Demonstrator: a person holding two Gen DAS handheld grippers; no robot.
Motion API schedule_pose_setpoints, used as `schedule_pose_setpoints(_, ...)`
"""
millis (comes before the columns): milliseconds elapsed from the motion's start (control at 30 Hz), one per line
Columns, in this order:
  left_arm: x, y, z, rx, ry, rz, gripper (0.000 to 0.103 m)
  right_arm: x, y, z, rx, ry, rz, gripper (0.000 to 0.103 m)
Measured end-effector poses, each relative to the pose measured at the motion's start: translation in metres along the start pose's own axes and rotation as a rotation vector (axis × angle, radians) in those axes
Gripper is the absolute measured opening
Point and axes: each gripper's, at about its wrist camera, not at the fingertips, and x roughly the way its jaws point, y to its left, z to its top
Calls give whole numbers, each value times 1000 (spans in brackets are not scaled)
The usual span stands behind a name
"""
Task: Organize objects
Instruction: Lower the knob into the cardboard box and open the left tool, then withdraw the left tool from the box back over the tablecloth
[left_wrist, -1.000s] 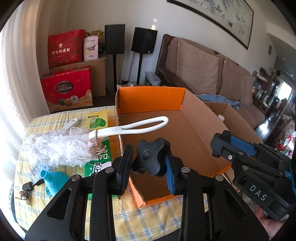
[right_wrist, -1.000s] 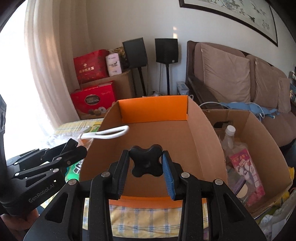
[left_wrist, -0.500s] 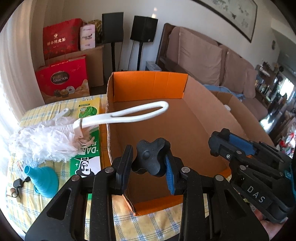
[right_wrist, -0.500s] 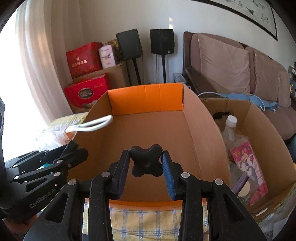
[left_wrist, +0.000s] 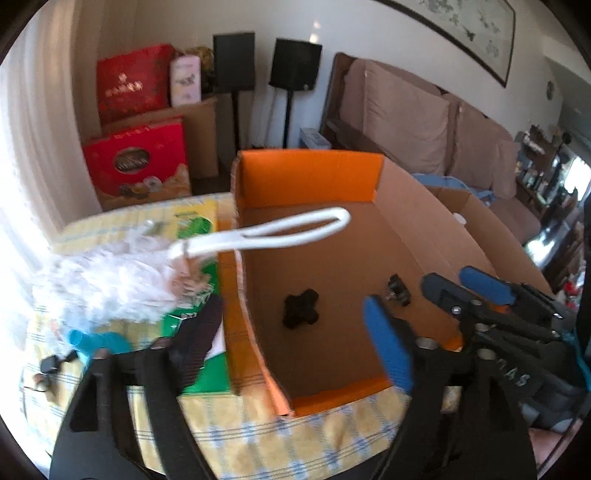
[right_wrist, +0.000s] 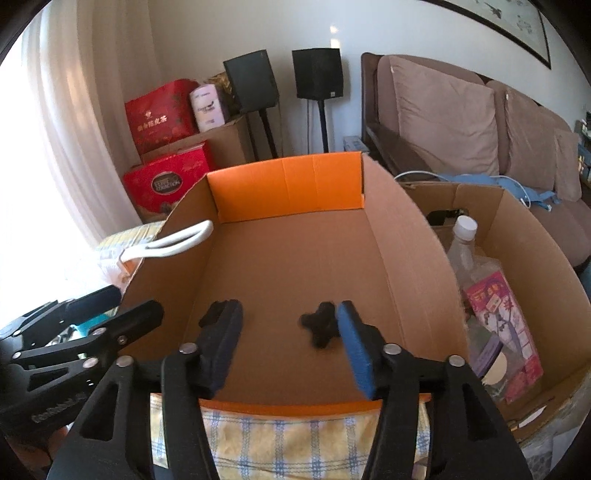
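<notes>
Two black cross-shaped knobs lie loose in the orange-lined cardboard box (left_wrist: 306, 173) (right_wrist: 284, 184). One knob (left_wrist: 299, 312) sits on the box floor between and beyond my left gripper (left_wrist: 291, 304), whose jaws are opening wide and touch nothing. The other knob (right_wrist: 319, 328) (left_wrist: 399, 288) is just off the blue pad of my right gripper (right_wrist: 286, 308) (left_wrist: 447, 278), whose jaws are opening too, with no pad pressing on it. In the right wrist view the first knob (right_wrist: 216, 312) peeks from behind the left finger, and the left gripper (right_wrist: 133, 304) shows at lower left.
A white duster (left_wrist: 277, 232) (right_wrist: 173, 240) rests its loop handle over the box's left wall. A green carton (left_wrist: 192, 225) and a teal funnel (left_wrist: 96, 341) lie on the checked tablecloth (left_wrist: 258, 435). A second cardboard box (right_wrist: 517, 229) with a bottle (right_wrist: 461, 236) stands to the right.
Both grippers held a black knob over the box; both have spread their jaws and the knobs have dropped to the box floor.
</notes>
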Motion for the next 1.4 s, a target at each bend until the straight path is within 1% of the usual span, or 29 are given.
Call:
schedule_pose_setpoints(33,-3,1,1,-1,-8,1,90,-2,0,1,3,-5,0,61)
schedule_pose_setpoints(100,-9,5,2,-7,-19,0,92,-7,0,2,6,-16,-8,67)
schedule_pose_setpoints(133,-12,7,3,-8,-23,4,94,-9,1,3,5,-19,-13,72)
schedule_pose_setpoints(167,-14,8,3,-8,-25,7,100,-11,2,4,6,-22,-16,77)
schedule_pose_setpoints(200,-16,10,4,-11,-30,14,102,-12,2,5,6,-25,-19,81)
schedule_pose_setpoints(300,-22,18,5,-18,-44,39,103,-18,6,6,-1,-36,-37,84)
schedule_pose_setpoints(467,-30,33,5,-30,-59,79,103,-25,8,6,-5,-49,-34,88)
schedule_pose_setpoints(600,-38,42,3,-22,-71,107,103,-30,10,6,7,-60,-10,101)
schedule_pose_setpoints(667,-42,46,1,-20,-81,123,103,-33,13,7,2,-68,-6,101)
schedule_pose_setpoints(800,-49,58,-1,-42,-82,108,103,-40,22,7,-4,-81,7,103)
schedule_pose_setpoints(1033,-60,80,-6,-67,-74,111,103,-45,42,6,-40,-78,22,103)
schedule_pose_setpoints(1200,-74,105,-10,-79,-82,148,103,-48,60,4,-64,-82,50,103)
schedule_pose_setpoints(1333,-84,124,-18,-91,-85,164,103,-47,75,4,-82,-83,64,103)
schedule_pose_setpoints(1400,-89,135,-22,-96,-84,187,103,-46,81,5,-92,-82,72,103)
